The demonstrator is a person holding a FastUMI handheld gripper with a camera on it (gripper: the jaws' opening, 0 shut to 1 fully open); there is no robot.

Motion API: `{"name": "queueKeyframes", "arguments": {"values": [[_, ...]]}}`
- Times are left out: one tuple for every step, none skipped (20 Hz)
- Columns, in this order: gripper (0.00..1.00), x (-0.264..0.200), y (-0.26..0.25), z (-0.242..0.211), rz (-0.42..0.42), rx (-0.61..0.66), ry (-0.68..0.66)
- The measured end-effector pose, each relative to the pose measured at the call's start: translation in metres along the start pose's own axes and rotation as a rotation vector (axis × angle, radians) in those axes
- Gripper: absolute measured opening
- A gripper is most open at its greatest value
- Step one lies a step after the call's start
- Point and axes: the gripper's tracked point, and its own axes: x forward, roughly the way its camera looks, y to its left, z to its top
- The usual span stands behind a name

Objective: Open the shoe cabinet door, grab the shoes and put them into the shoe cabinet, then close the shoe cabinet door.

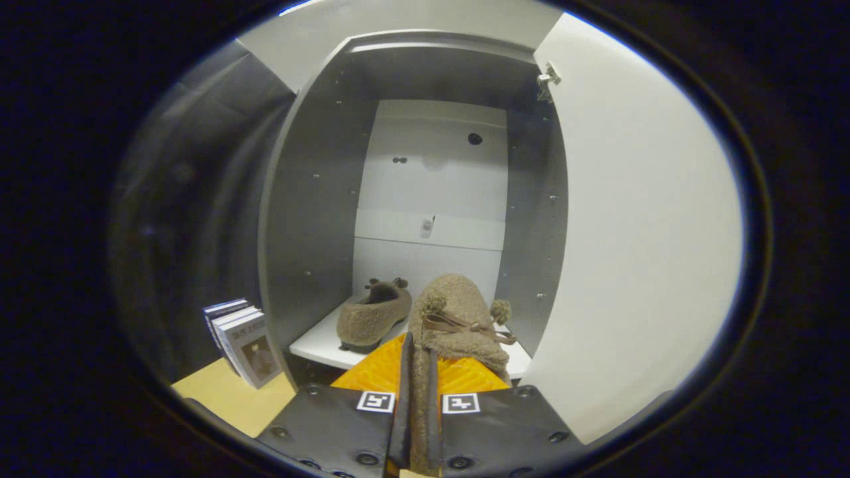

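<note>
One fleece slipper [458, 318] is being clamped in the gripper [417, 372], long axis pointing straight ahead into the open shoe cabinet [312, 199], right of its shelved mate [372, 317].

One cam only, fisheye, riding on the gripper [417, 372] and looking fwd along its two fingers, which show at the bottom of the view clamped on a fuzzy slipper [458, 318]. Cam faces straight into the open shoe cabinet [312, 199], close in front of it, slightly above shelf [319, 345] level, so the back panel [431, 172] sits dead ahead. Open door [637, 232] runs along the right, very near the lens. To the left, outside the cabinet wall, books [242, 338] stand on a tabletop [232, 398], also near. Second slipper [372, 315] lies just beyond the fingers.
</note>
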Motion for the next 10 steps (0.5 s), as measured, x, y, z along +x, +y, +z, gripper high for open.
{"name": "queueKeyframes", "arguments": {"values": [[0.12, 0.016, 0.000, -0.005, -0.009, 0.001, 0.012], [0.12, 0.031, 0.001, -0.012, -0.020, 0.005, 0.031], [0.12, 0.048, 0.001, -0.018, -0.032, 0.009, 0.051], [0.12, 0.060, 0.002, -0.021, -0.041, 0.011, 0.061], [0.12, 0.070, 0.005, -0.023, -0.045, 0.007, 0.065], [0.12, 0.079, 0.008, -0.022, -0.050, -0.002, 0.061], [0.12, 0.085, 0.010, -0.023, -0.054, -0.009, 0.063], [0.12, 0.092, 0.010, -0.024, -0.062, -0.011, 0.069], [0.12, 0.100, 0.007, -0.024, -0.069, -0.008, 0.076], [0.12, 0.107, 0.007, -0.025, -0.070, -0.001, 0.085]]}}
